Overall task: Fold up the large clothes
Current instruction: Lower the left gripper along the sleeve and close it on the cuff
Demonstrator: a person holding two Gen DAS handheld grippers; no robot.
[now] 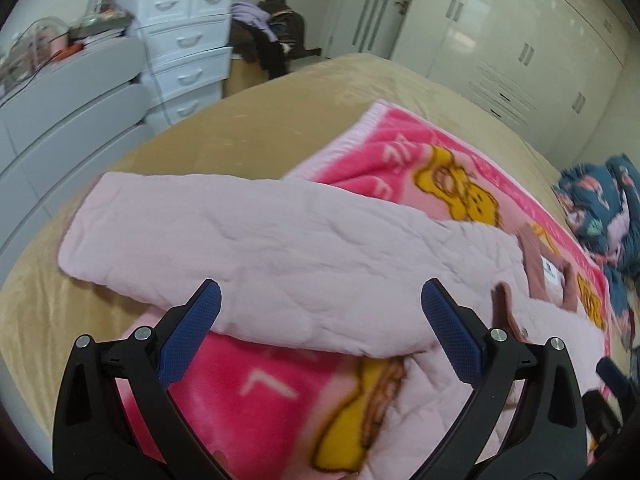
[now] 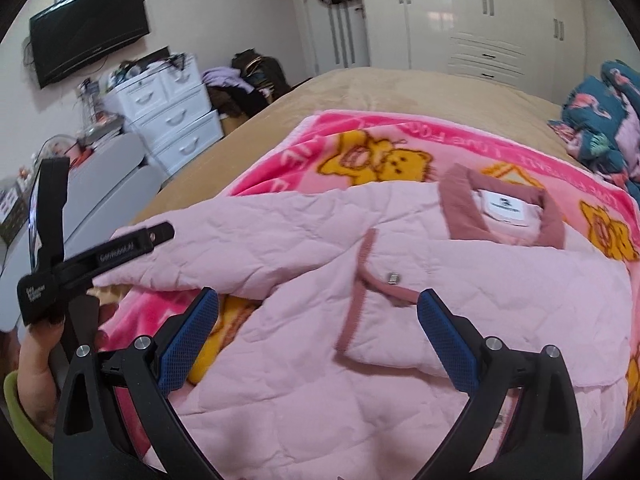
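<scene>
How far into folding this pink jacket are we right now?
Early. Done: the pink quilted jacket lies front-up on the bear blanket, collar away from us. In hand: nothing; the left gripper and right gripper are both open above it. Left: the sleeve is spread out sideways and needs bringing in, then the body folding.

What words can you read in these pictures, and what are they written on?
"LOVE FOR" (seen upside down): on the pink bear blanket, along its far border; the rest of that border lettering is too warped to read.
White neck label inside the pink jacket: dark print, too small to read.
White lettering on the other gripper's black body: too blurred to read.
Big white strokes on the blanket in the left wrist view: only partial letters.
</scene>
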